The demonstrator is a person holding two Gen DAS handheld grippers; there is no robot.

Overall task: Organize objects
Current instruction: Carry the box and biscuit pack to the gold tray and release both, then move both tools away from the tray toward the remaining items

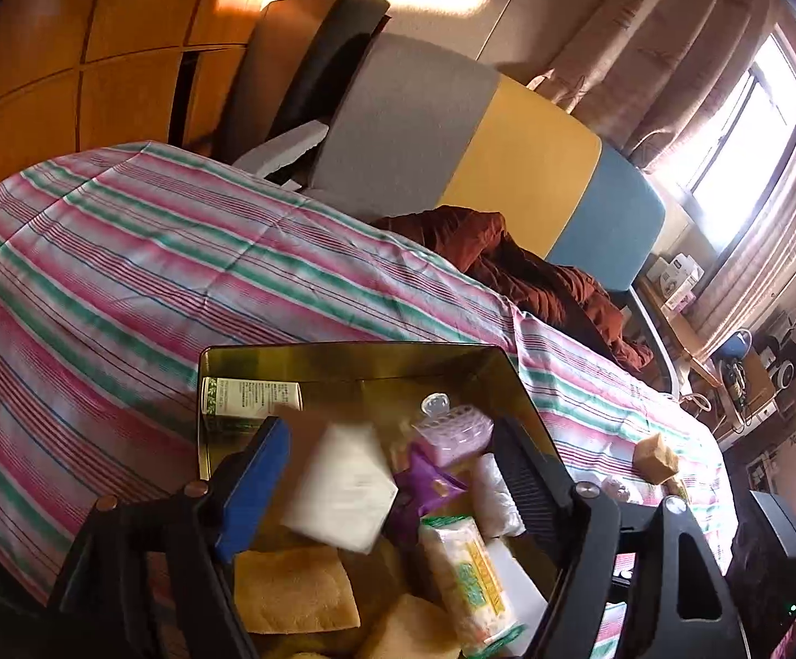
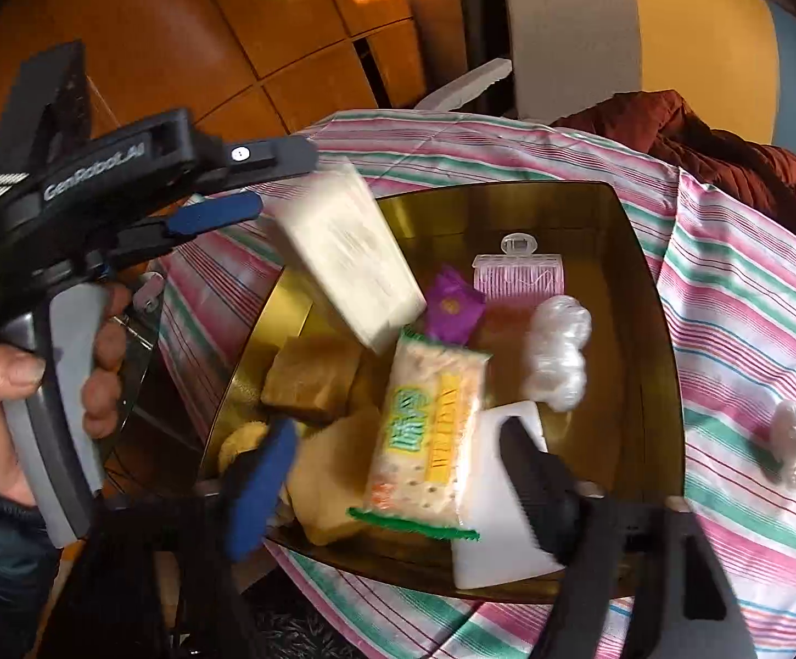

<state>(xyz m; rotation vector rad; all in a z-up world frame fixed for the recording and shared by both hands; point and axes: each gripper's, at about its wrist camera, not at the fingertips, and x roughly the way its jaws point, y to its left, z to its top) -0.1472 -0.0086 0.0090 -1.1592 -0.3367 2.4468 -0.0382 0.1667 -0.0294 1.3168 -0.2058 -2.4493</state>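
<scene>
- Nearest us, the right gripper (image 2: pixel 398 472) hangs over the near rim of the gold tin (image 2: pixel 645 296), its fingers wide apart with nothing between them; below it lie a cracker packet (image 2: pixel 425 434) and a white card (image 2: pixel 486 549)
- To the left a hand (image 2: pixel 19 401) holds the left gripper (image 1: pixel 392 472); its fingers also stand apart and press on nothing
- A white tissue pack (image 2: pixel 348 258) shows blurred and tilted above the tin's left side, clear of both grippers
- Inside the tin we see brown sponges (image 2: pixel 310 379), a purple wrapper (image 2: pixel 453 302), a clear plastic wad (image 2: pixel 557 351) and, farther off, a pink hair roller (image 2: pixel 519 274); a green-and-white tube (image 1: pixel 250 398) lies at the far left wall
- Right of the tin, on the striped cloth (image 1: pixel 123 252), sit a brown cube (image 1: pixel 655 458) and a white wad (image 2: pixel 793 445)
- Farthest, a rust-coloured quilt (image 1: pixel 508 258) is heaped against a grey, yellow and blue headboard (image 1: pixel 508 165)
</scene>
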